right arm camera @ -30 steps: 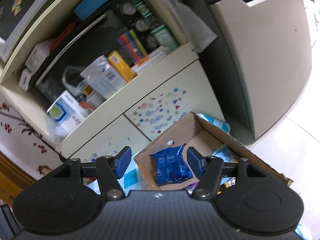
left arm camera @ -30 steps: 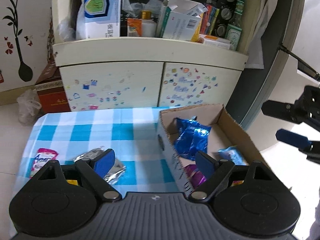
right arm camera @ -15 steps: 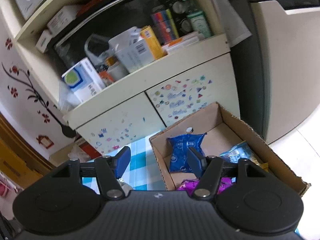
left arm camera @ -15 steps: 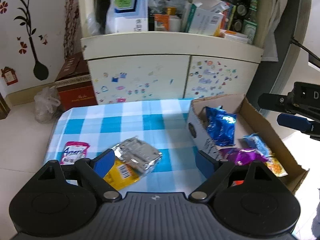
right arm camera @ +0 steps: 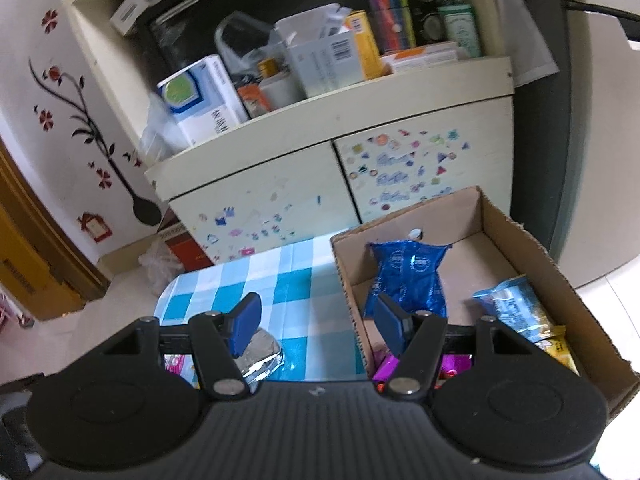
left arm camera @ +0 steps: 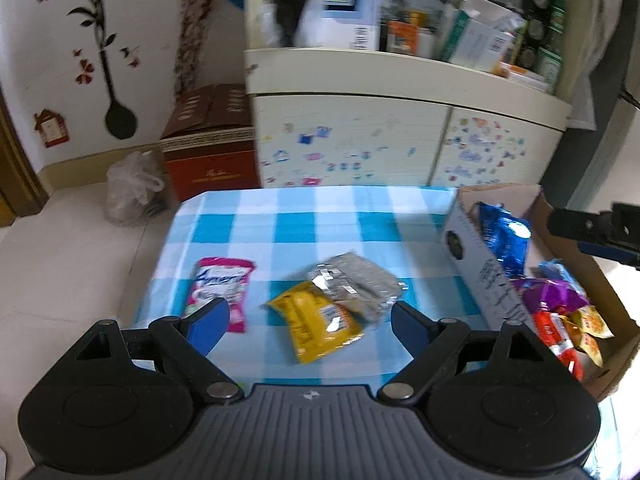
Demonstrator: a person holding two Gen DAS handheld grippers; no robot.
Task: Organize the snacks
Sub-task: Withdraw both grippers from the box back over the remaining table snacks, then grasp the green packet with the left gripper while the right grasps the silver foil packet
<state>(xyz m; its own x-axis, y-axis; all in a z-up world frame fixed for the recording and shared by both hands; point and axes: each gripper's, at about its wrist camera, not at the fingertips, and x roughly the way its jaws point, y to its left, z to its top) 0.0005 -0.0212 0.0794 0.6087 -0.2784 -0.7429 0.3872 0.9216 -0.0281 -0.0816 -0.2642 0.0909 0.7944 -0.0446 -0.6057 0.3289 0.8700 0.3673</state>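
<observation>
On the blue checked tablecloth (left arm camera: 320,224) lie a yellow packet (left arm camera: 316,326), a silver foil packet (left arm camera: 356,286) and a pink packet (left arm camera: 220,286). My left gripper (left arm camera: 308,320) is open and empty above the near edge, with the yellow packet between its fingers in view. A cardboard box (left arm camera: 472,256) at the right holds a blue packet (left arm camera: 504,240), a purple one (left arm camera: 548,294) and orange ones (left arm camera: 568,336). My right gripper (right arm camera: 316,320) is open and empty above the box's left wall (right arm camera: 348,280); it also shows in the left wrist view (left arm camera: 600,236).
A cream cabinet (left arm camera: 400,136) with stickered doors stands behind the table, its shelf crowded with boxes. A red carton (left arm camera: 210,148) and a plastic bag (left arm camera: 132,188) sit on the floor at the left. A dark fridge edge (right arm camera: 560,120) is at the right.
My left gripper has swung left and back, from over the box to over the loose packets on the cloth. My right gripper has tilted down and leftward over the box's left side.
</observation>
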